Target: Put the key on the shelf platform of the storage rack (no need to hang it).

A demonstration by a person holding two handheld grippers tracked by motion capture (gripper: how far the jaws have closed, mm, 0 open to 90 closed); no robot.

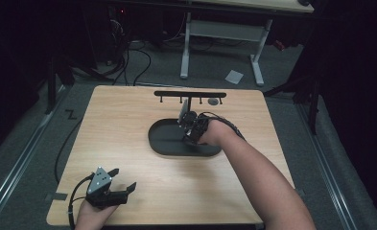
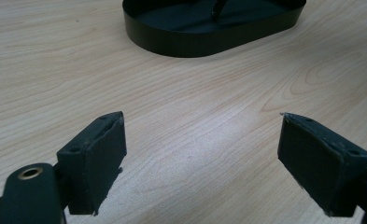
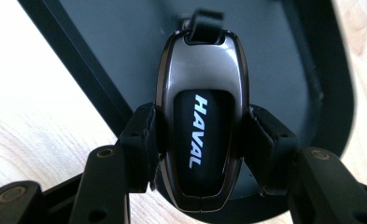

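Note:
A grey and black car key fob [image 3: 201, 116] marked HAVAL is clamped between the jaws of my right gripper [image 3: 201, 140], which is shut on it. It hangs over the black oval tray [image 1: 163, 143] at the table's middle, where the right gripper [image 1: 191, 125] sits by the tray's upright post. A black rack with small hooks [image 1: 190, 94] stands behind the tray. My left gripper [image 1: 120, 179] rests open near the front left edge of the table. Its two pads [image 2: 97, 154] stand wide apart over bare wood, with the tray [image 2: 209, 39] farther off.
The wooden table [image 1: 128, 120] has free room left and front of the tray. Behind it stand a white desk frame [image 1: 258, 57], cables on the grey floor [image 1: 133, 57] and a white paper [image 1: 234, 76].

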